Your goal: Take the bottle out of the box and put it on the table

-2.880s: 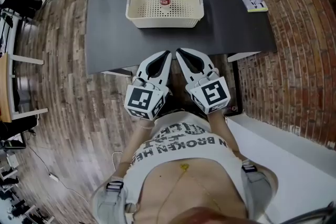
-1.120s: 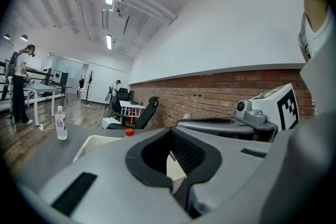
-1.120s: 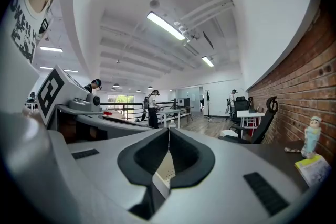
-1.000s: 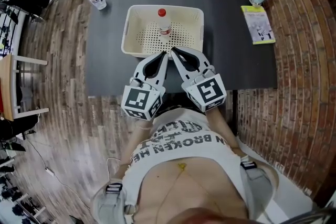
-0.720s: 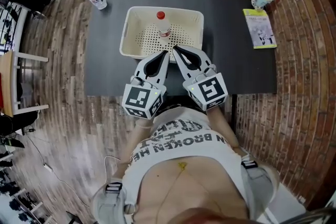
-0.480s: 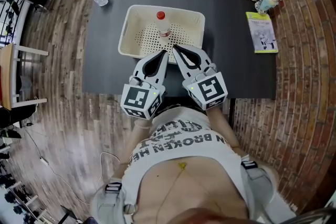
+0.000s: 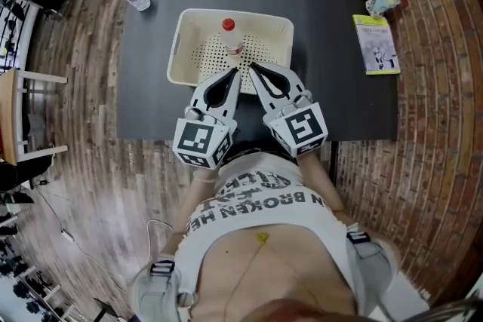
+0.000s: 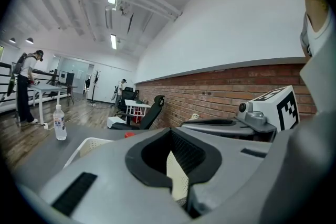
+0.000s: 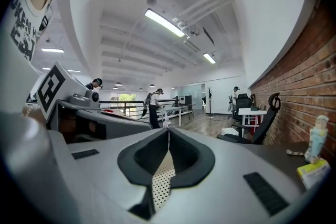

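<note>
My left gripper [image 7: 237, 74] and right gripper [image 7: 253, 68] are pale grey with black-and-white marker cubes; the perforated plastic basket [image 7: 175, 60] is cream; the clear bottle [image 7: 232, 44] has a red cap.

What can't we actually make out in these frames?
- Bottle body: the left gripper view shows only its red cap; the left claw blocks the rest.
- Box near rim: head view, middle covered by the left claw and the right claw.
- Bottle label and booklet print: head view, too small to read.
- Table near edge: head view, partly behind both grippers.
</note>
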{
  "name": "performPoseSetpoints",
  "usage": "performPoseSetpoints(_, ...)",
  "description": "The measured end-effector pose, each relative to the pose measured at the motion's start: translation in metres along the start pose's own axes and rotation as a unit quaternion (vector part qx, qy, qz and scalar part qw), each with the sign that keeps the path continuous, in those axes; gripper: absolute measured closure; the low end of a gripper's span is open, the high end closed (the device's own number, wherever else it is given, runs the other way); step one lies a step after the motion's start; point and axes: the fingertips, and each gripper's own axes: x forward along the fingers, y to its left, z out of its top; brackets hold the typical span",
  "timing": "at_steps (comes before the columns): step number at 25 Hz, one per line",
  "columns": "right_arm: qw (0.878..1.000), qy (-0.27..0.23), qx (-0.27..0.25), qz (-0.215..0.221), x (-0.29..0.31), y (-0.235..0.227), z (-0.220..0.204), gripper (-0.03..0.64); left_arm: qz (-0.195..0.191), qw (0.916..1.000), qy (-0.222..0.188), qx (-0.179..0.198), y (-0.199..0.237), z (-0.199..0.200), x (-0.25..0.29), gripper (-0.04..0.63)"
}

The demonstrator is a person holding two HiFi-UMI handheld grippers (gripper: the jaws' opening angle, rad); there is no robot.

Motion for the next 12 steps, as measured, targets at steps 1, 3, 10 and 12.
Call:
performPoseSetpoints(1, 1.0, -0.001, 0.001, -0.007, 0.002, -0.001, 0.001, 0.607, -0.005, 1.0, 0.001, 0.002, 0.002, 0.001, 0.001, 0.589)
performPoseSetpoints(3, 1.0, 0.0, 0.003, -0.02, 0.006, -0.002, 0.002, 0.607, -0.016, 0.9999, 0.003, 0.005, 0.008, 0.003, 0.004, 0.589)
performPoseSetpoints(10, 0.997, -0.004, 0.005, -0.077, 0.017, -0.01, 0.005, 0.607, -0.069, 0.9972, 0.012, 0.027, 0.024, 0.013, 0.012, 0.589)
performPoseSetpoints(12, 0.996, -0.006, 0.004, -0.088, 0.02, -0.012, 0.005, 0.607, -0.076, 0.9965, 0.015, 0.03, 0.029, 0.013, 0.013, 0.589)
